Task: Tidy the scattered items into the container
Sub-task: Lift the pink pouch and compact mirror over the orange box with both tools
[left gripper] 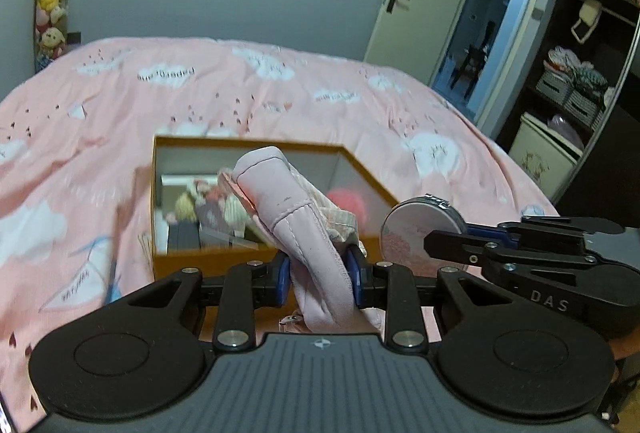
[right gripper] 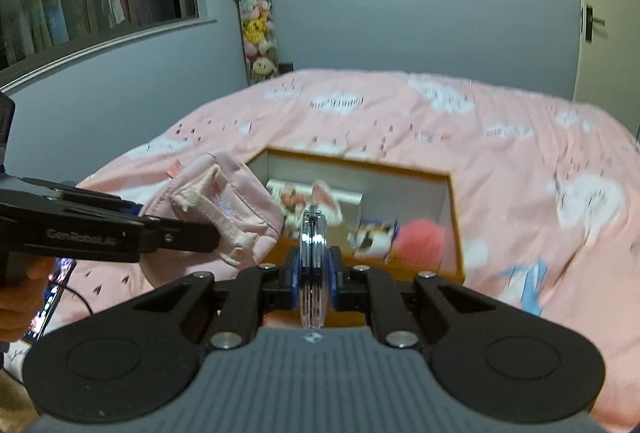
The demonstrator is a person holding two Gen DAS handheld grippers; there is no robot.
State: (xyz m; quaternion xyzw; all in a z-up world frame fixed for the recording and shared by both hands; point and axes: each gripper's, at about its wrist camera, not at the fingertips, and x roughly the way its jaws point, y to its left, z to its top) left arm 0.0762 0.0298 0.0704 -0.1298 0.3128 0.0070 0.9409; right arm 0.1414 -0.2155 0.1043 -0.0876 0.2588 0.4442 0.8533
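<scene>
Two grippers, pink cloth (left gripper: 288,217) and round compact (right gripper: 314,265).

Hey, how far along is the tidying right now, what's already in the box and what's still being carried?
Partly done. The orange box on the bed already holds picture cards and something fluffy and pink. In hand: the left claw is shut on a pink fabric pouch, the right claw on a round flat tin, both on the near side of the box. Left: dropping both in. Other loose items aren't visible.

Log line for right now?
left hand-held gripper: shut on pink pouch | right hand-held gripper: shut on round tin | box: open
</scene>
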